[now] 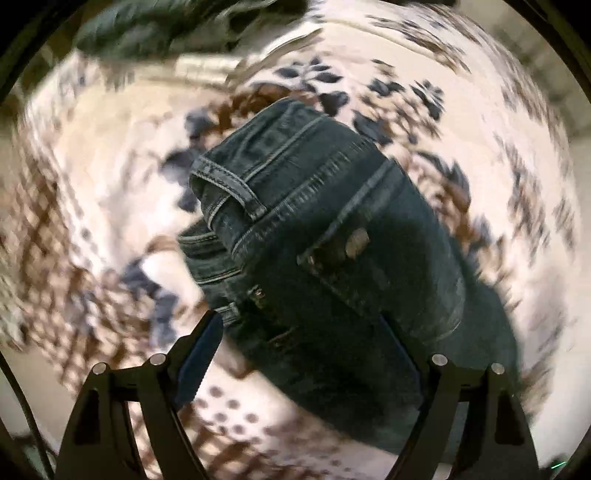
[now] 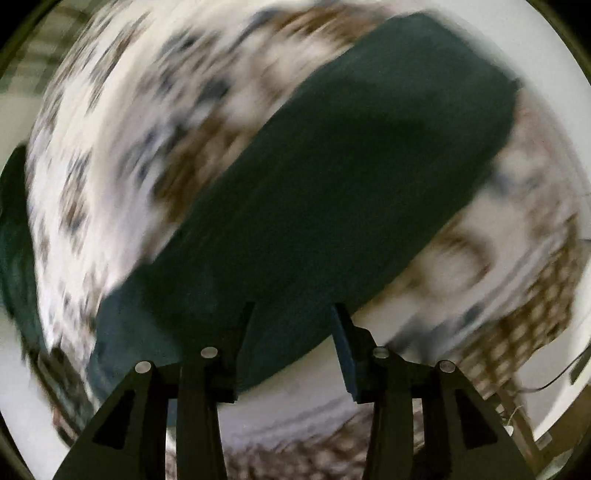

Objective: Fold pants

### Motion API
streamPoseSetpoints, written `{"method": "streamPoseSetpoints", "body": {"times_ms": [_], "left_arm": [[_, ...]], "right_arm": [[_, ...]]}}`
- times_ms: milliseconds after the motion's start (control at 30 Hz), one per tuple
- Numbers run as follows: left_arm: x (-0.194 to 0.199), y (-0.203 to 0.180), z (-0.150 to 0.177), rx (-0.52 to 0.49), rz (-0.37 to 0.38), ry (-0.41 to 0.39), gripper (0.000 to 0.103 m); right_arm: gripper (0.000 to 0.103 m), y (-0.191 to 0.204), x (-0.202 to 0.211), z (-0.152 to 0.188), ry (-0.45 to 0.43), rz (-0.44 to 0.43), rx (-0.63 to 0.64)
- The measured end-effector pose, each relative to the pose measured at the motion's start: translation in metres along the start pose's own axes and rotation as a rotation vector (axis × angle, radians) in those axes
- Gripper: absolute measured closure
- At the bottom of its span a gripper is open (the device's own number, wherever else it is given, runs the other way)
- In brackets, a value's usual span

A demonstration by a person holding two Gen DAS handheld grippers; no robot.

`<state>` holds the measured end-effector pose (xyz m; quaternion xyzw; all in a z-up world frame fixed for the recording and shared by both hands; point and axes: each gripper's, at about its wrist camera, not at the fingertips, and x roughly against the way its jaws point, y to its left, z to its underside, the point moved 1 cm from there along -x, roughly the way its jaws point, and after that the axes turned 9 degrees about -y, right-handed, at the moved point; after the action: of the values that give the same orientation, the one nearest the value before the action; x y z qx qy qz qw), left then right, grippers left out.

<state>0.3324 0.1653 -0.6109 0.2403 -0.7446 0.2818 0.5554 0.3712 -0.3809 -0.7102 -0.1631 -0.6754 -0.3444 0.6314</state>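
Dark blue jeans lie folded on a white bedspread with brown and blue flower print. The waistband with a belt loop and rivets faces the left wrist camera. My left gripper is open, its fingers standing either side of the waist end just above it. In the right wrist view the jeans run as a blurred dark band from lower left to upper right. My right gripper is open over the band's near edge, holding nothing.
A second dark garment lies at the far top of the left wrist view. The patterned bedspread surrounds the jeans. A cable and a wooden frame show at the right edge.
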Motion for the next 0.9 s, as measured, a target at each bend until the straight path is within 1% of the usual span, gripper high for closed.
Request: {"method": "streamPoseSetpoints", "body": {"times_ms": [33,67,133,167,200,267,300,333,367,400,433,533,600,633,667,700,800,833,900], "left_arm": [[-0.003,0.005,-0.008,0.058,0.037,0.023,0.02],[-0.007,0.013,-0.015,0.135,0.094,0.046,0.02],[-0.014,0.017,-0.026,0.211,0.135,0.069,0.02],[-0.019,0.02,-0.031,0.235,0.153,0.075,0.02],[-0.022,0.018,-0.033,0.233,0.155,0.077,0.02],[-0.031,0.013,-0.039,0.208,0.133,0.085,0.02],[-0.033,0.012,-0.04,0.203,0.121,0.086,0.026],[-0.035,0.012,-0.039,0.195,0.114,0.08,0.036],[-0.034,0.011,-0.038,0.176,0.1,0.071,0.042],[-0.038,0.009,-0.042,0.16,0.094,0.062,0.054],[-0.038,0.008,-0.042,0.136,0.092,0.047,0.063],[-0.021,0.007,-0.032,0.059,0.073,-0.006,0.072],[-0.01,0.01,-0.025,0.032,0.06,-0.029,0.074],[-0.005,0.014,-0.021,0.032,0.059,-0.032,0.075],[-0.002,0.017,-0.018,0.036,0.058,-0.033,0.075],[0.001,0.022,-0.014,0.044,0.054,-0.033,0.075],[0.012,0.035,-0.006,0.063,0.051,-0.029,0.076],[0.013,0.037,-0.006,0.061,0.051,-0.03,0.076],[0.002,0.043,-0.005,0.051,0.03,-0.013,0.076]], "right_arm": [[0.06,0.012,-0.008,0.012,0.041,-0.034,0.013],[0.06,0.026,-0.016,0.024,0.08,-0.066,0.022],[0.06,0.051,-0.032,0.054,0.146,-0.118,0.039],[0.06,0.06,-0.039,0.07,0.17,-0.137,0.046],[0.06,0.069,-0.045,0.081,0.187,-0.15,0.053],[0.06,0.085,-0.06,0.103,0.212,-0.18,0.052],[0.06,0.089,-0.065,0.107,0.219,-0.187,0.046],[0.06,0.091,-0.071,0.113,0.224,-0.183,0.038],[0.06,0.099,-0.079,0.115,0.227,-0.177,0.024],[0.06,0.107,-0.089,0.115,0.231,-0.174,0.008],[0.06,0.111,-0.097,0.116,0.235,-0.162,-0.015],[0.06,0.109,-0.103,0.115,0.222,-0.164,-0.077],[0.061,0.114,-0.109,0.112,0.203,-0.173,-0.089],[0.078,0.115,-0.109,0.113,0.187,-0.167,-0.074],[0.101,0.117,-0.107,0.114,0.169,-0.154,-0.054],[0.102,0.119,-0.107,0.114,0.158,-0.159,-0.041],[0.102,0.114,-0.087,0.113,0.129,-0.17,0.027],[0.102,0.114,-0.081,0.115,0.129,-0.171,0.044],[0.102,0.113,-0.073,0.122,0.149,-0.18,0.075]]}}
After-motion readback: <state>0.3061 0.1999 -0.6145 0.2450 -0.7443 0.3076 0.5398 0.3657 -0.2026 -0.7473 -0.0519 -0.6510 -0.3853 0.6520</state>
